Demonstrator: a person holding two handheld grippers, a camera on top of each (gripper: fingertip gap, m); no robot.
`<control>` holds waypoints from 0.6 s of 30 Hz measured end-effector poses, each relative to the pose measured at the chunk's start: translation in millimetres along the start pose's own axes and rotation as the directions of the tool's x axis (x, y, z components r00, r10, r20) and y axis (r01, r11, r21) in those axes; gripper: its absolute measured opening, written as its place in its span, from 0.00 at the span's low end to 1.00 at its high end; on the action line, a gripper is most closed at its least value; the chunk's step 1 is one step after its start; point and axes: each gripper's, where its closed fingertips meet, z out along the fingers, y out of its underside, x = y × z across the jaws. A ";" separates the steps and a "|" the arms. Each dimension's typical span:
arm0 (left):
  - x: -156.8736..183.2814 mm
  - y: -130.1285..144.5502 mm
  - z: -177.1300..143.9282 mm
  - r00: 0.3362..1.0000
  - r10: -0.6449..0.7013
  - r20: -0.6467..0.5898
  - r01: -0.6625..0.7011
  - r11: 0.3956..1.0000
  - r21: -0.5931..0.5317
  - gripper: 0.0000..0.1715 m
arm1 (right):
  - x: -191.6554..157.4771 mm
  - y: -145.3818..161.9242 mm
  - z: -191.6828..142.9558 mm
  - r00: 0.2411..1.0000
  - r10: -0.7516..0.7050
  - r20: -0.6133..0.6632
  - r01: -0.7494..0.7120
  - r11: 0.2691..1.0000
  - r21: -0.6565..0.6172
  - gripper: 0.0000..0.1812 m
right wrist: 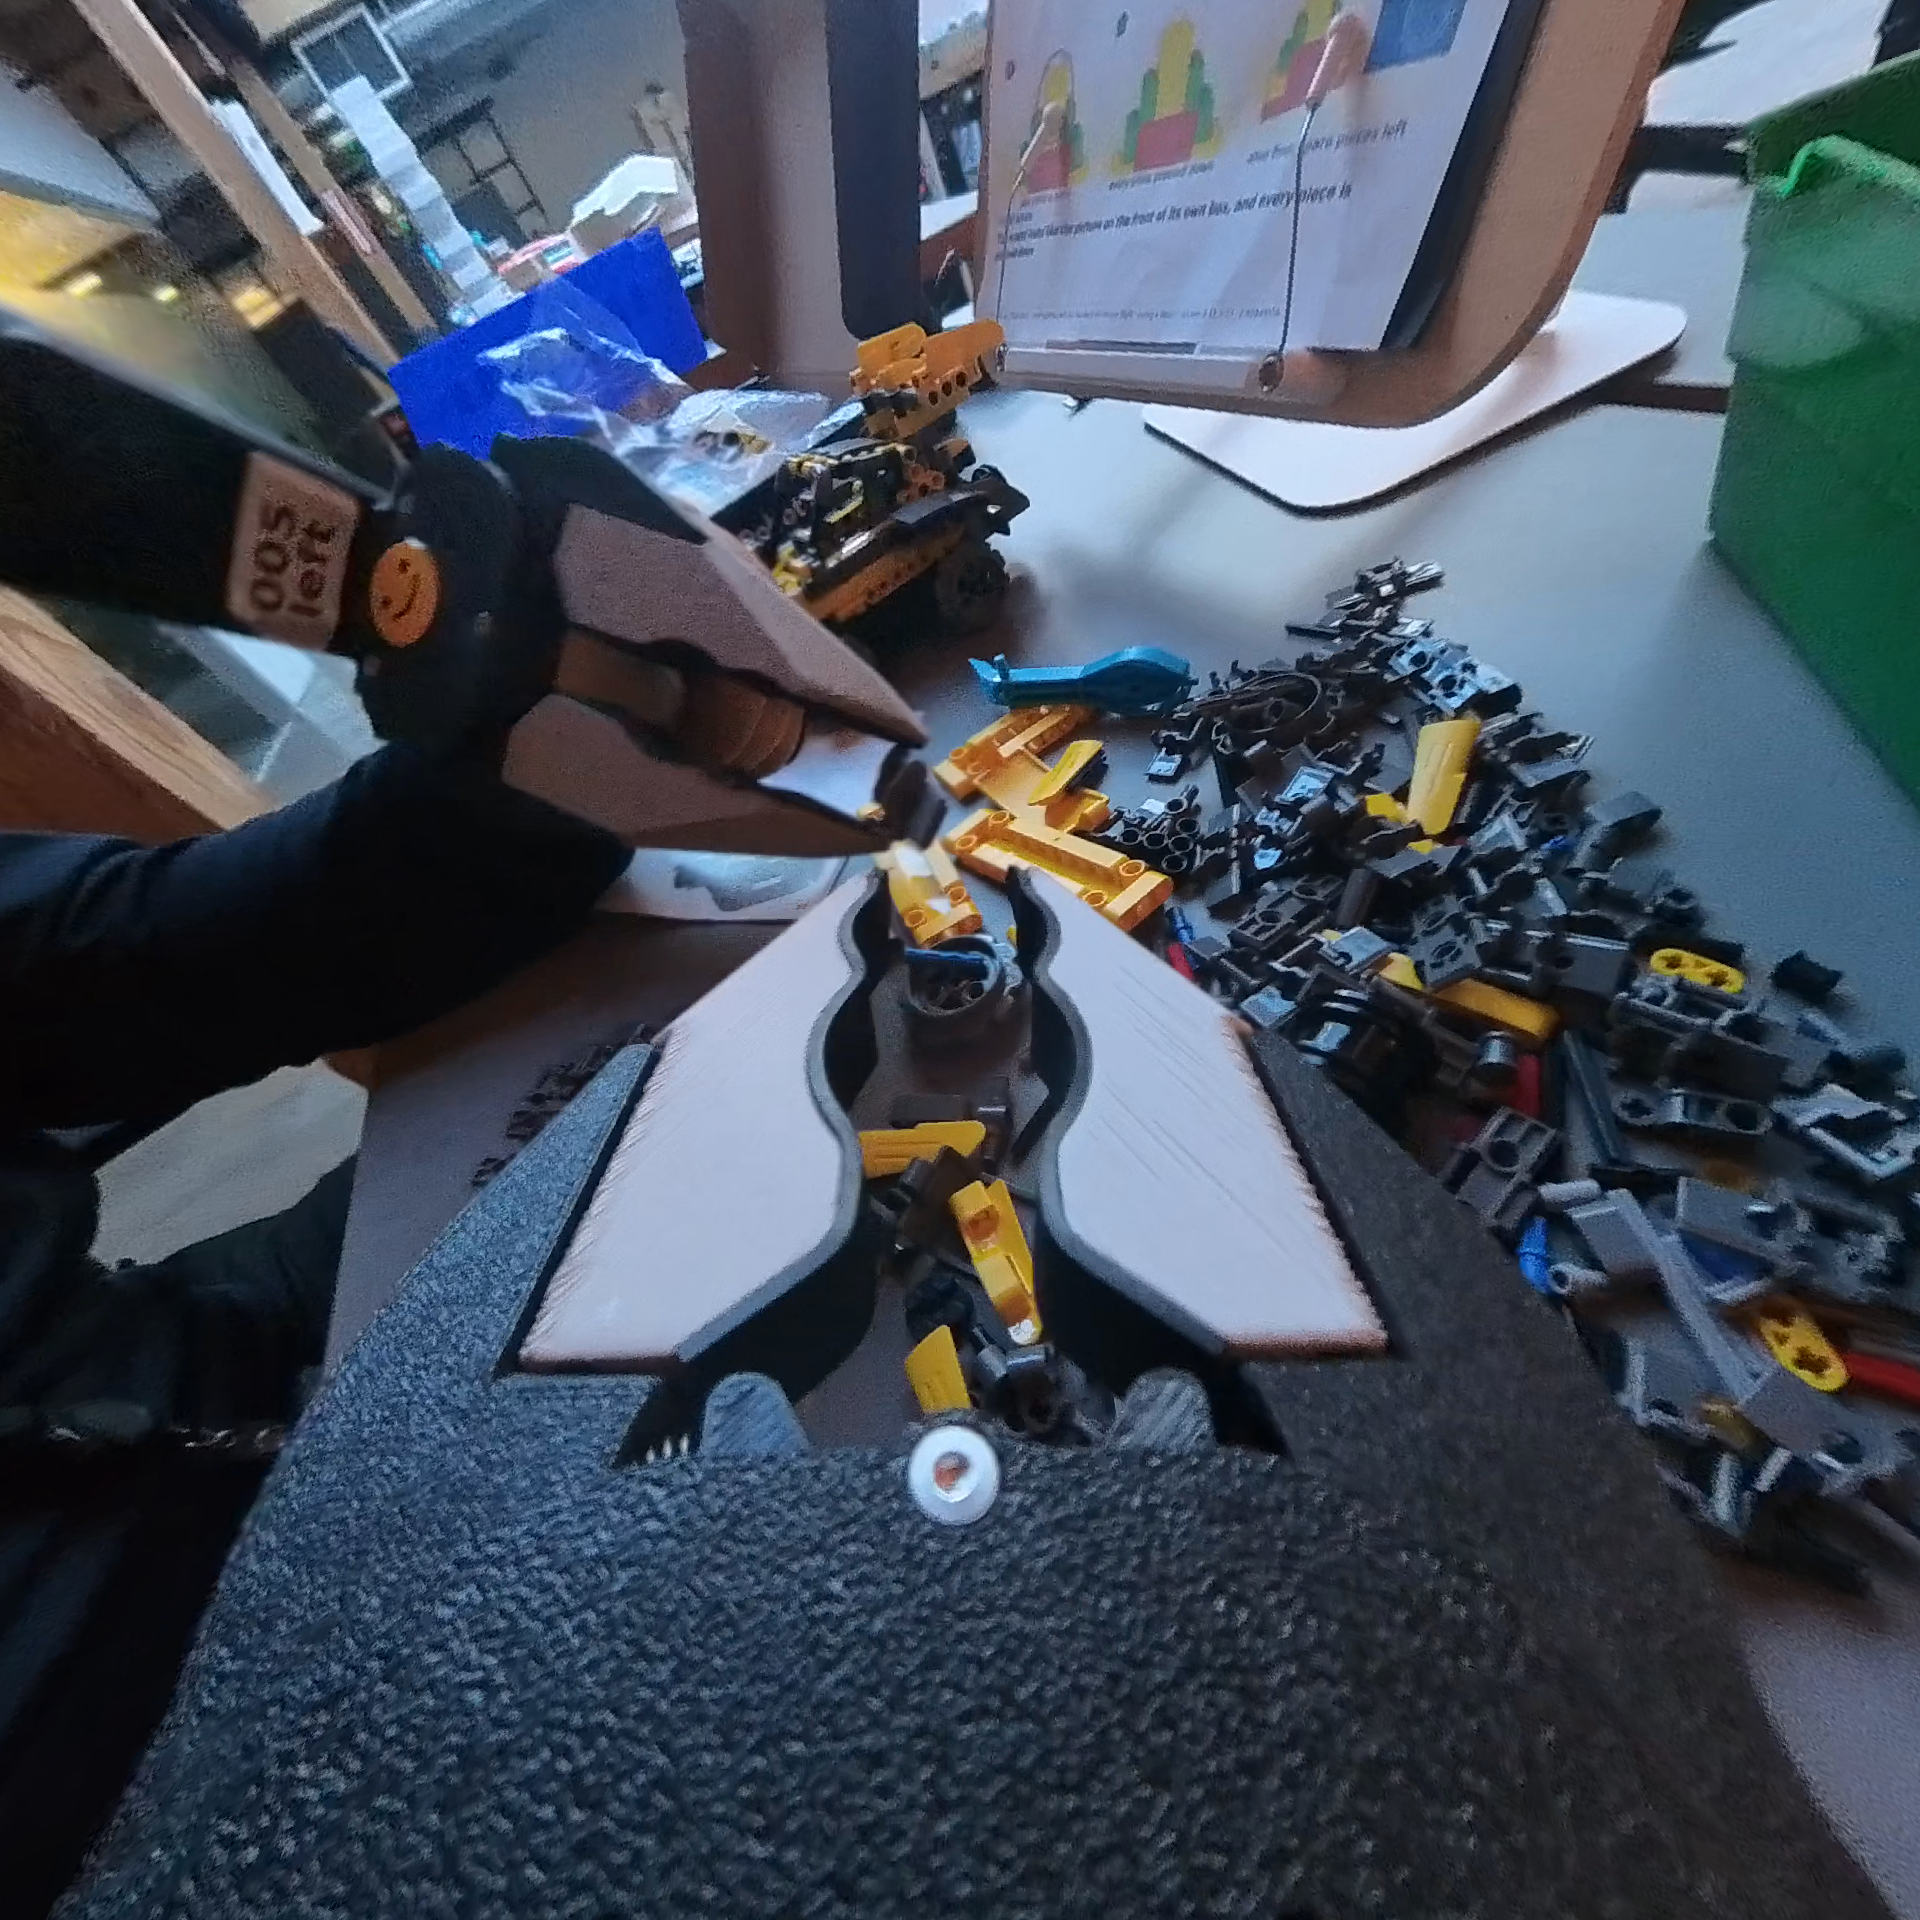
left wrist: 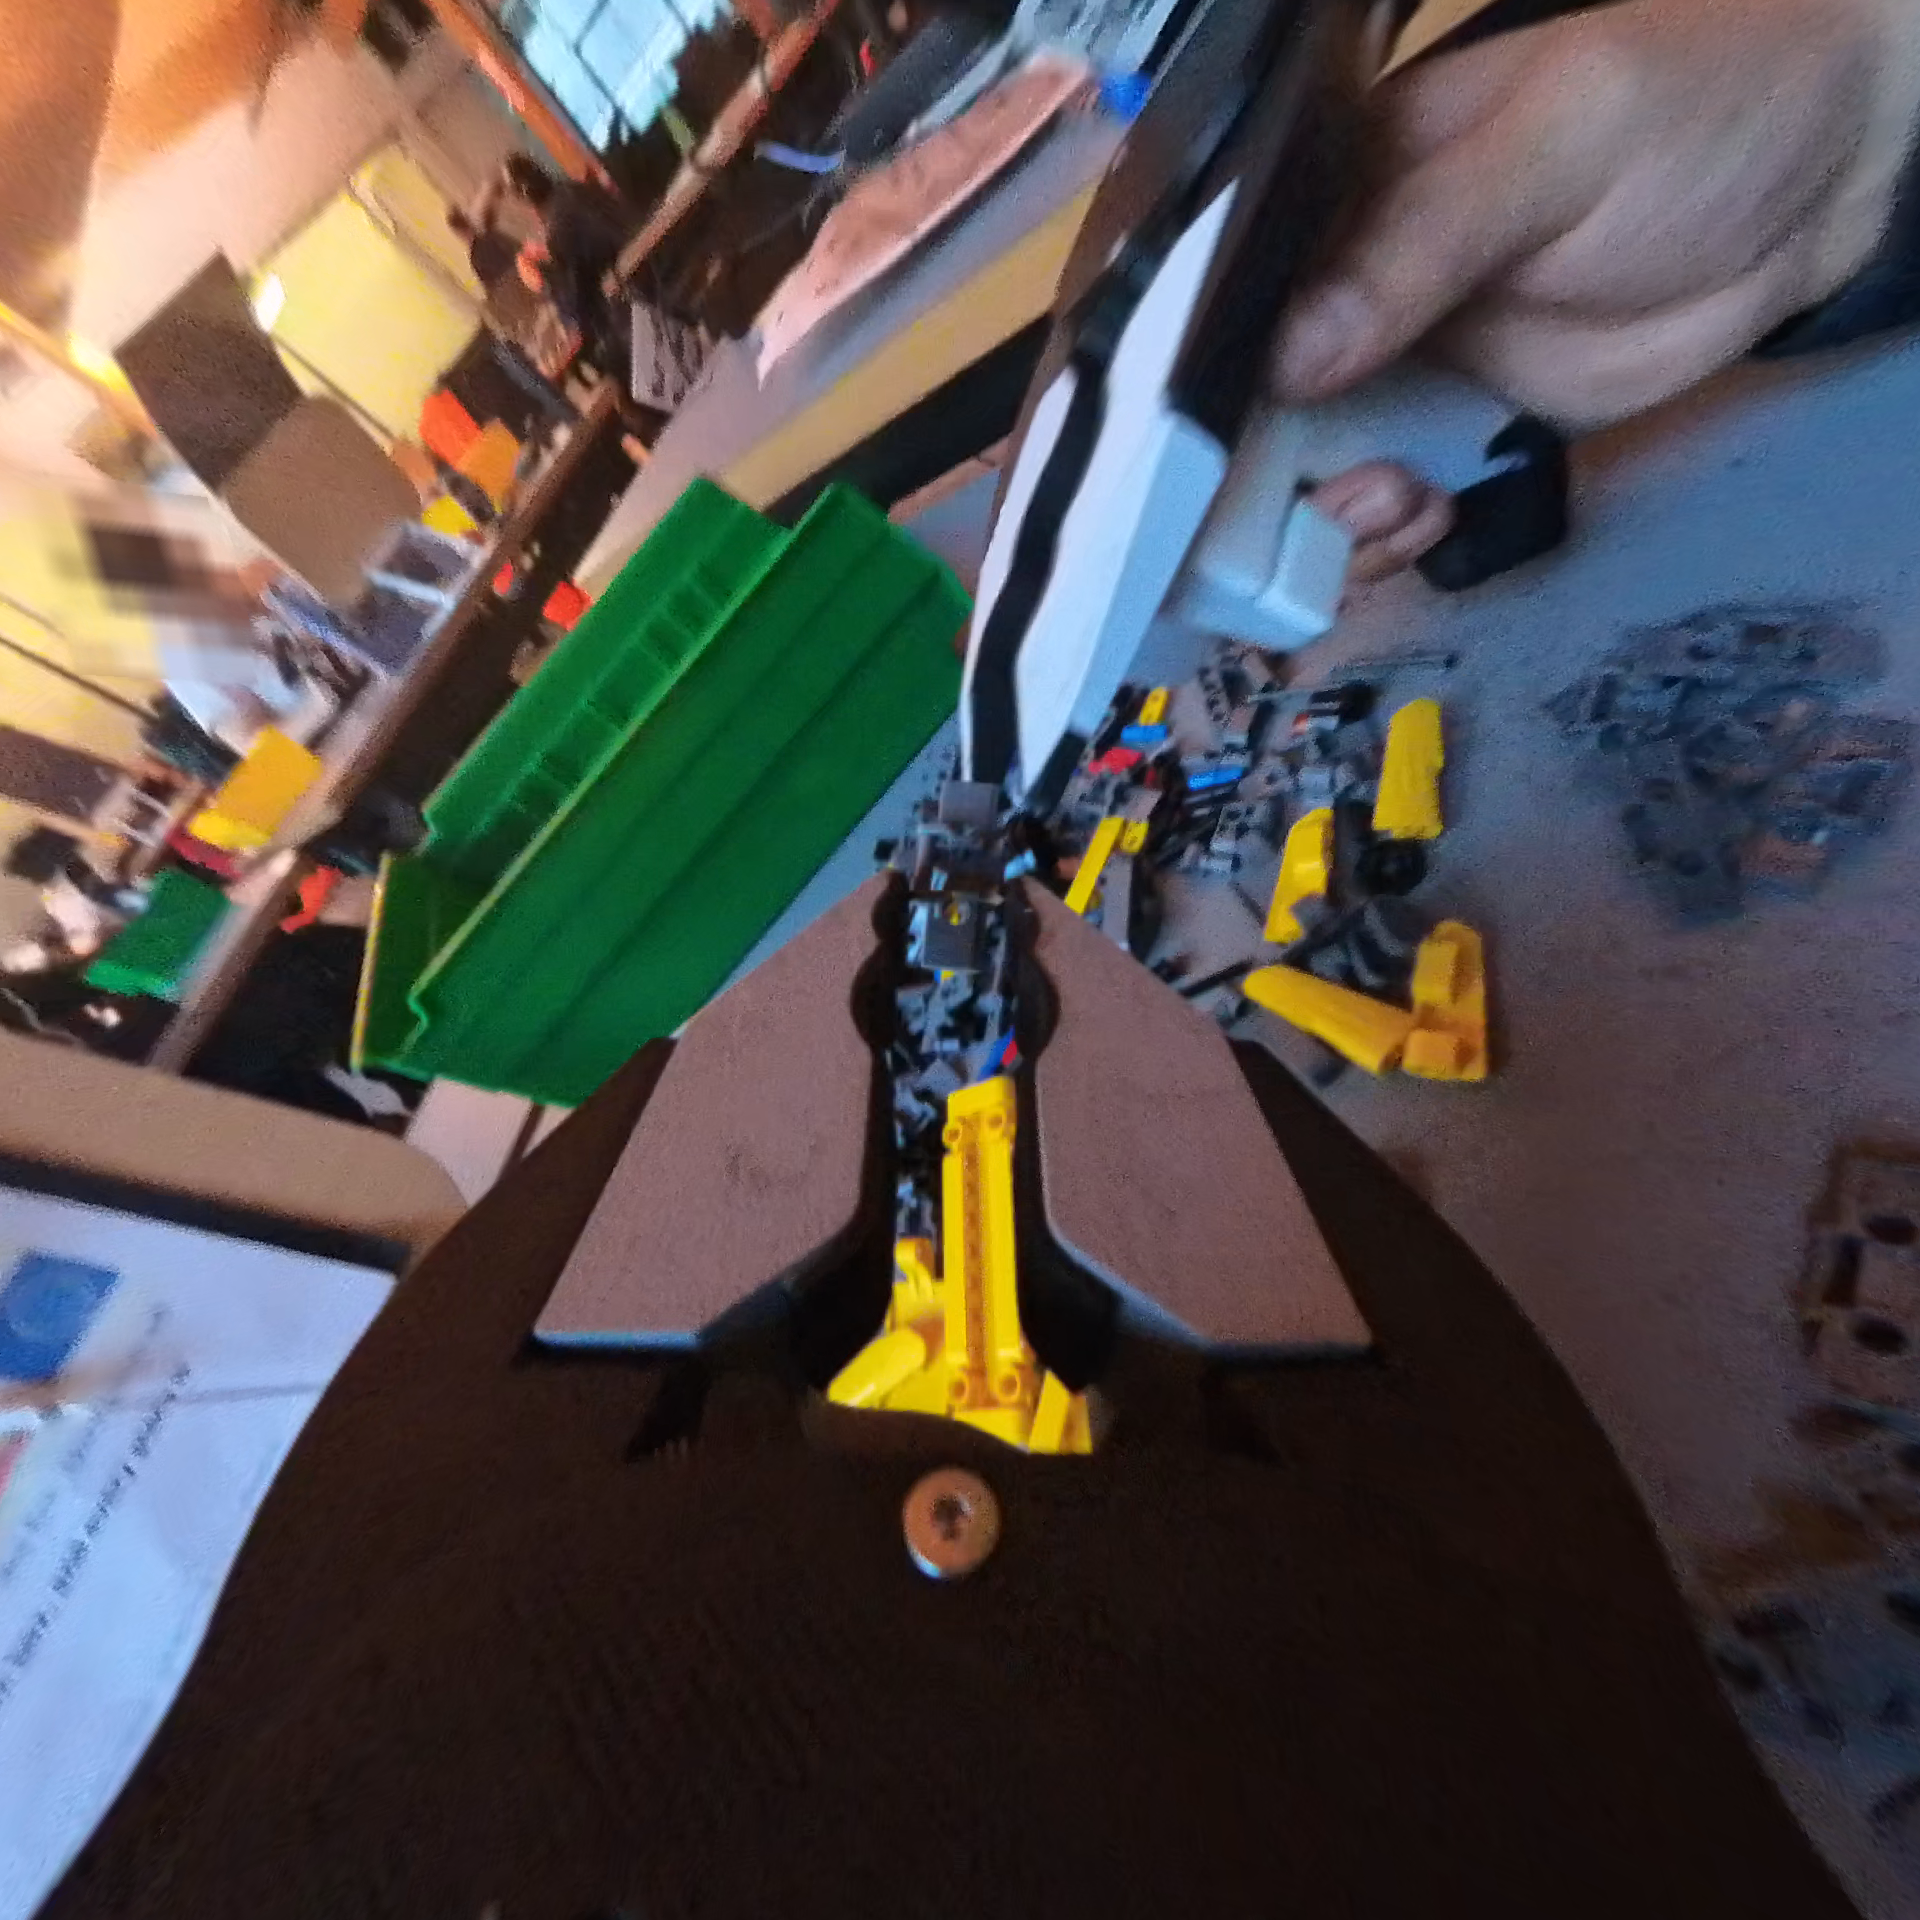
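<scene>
My left gripper (left wrist: 954, 888) is shut on a small black piece (right wrist: 902, 788), which shows at its tips in the right wrist view (right wrist: 906, 781). It hangs over yellow beams (right wrist: 1039, 821) at the edge of a pile of black, grey and yellow building pieces (right wrist: 1507, 987). My right gripper (right wrist: 948, 883) is open, its tips just below the left gripper's tips. A dark wheel-like piece (right wrist: 956, 987) and small yellow pieces (right wrist: 992, 1247) lie on the table in its gap. In the left wrist view the right gripper (left wrist: 982, 779) comes in from the upper right, held by a hand (left wrist: 1610, 208).
A yellow and black vehicle model (right wrist: 883, 499) stands behind the pile on the grey table (right wrist: 1455, 582), with a blue piece (right wrist: 1081, 675) in front of it. A green bin (right wrist: 1829, 468) is at the right edge. A printed sheet on a wooden stand (right wrist: 1195, 177) and a blue bag (right wrist: 551, 353) are at the back. The tips of both grippers are at nearly the same place.
</scene>
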 end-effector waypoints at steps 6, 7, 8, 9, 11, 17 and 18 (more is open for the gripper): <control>5.3 -21.5 -4.2 0.997 0.073 0.023 -0.074 0.995 0.066 0.09 | -27.3 -11.2 -6.6 0.974 0.075 0.215 -0.090 0.994 0.061 0.04; 5.1 -21.6 -4.2 0.997 0.072 0.024 -0.073 0.995 0.065 0.08 | -31.3 -14.3 -7.6 0.968 0.075 0.238 -0.096 0.992 0.076 0.04; 4.5 -21.8 -4.2 0.996 0.079 0.033 -0.081 0.995 0.065 0.08 | -32.1 -14.9 -7.4 0.967 0.077 0.242 -0.099 0.992 0.079 0.06; 5.6 -22.2 -4.0 0.996 0.086 0.033 -0.088 0.994 0.066 0.08 | -30.0 -13.5 -6.5 0.970 0.081 0.229 -0.100 0.993 0.070 0.06; 8.5 -21.7 -2.3 0.995 0.092 0.026 -0.094 0.994 0.059 0.09 | -26.7 -10.4 -5.9 0.975 0.076 0.206 -0.089 0.995 0.054 0.05; 13.4 -22.8 0.0 0.999 0.047 0.010 -0.048 0.996 0.074 0.08 | -24.7 -9.0 -13.4 0.985 0.032 0.167 -0.040 0.998 0.044 0.03; 14.4 -23.3 -0.7 0.999 0.033 -0.003 -0.033 0.996 0.083 0.09 | -22.6 -9.3 -18.1 0.991 0.026 0.132 -0.034 0.998 0.057 0.03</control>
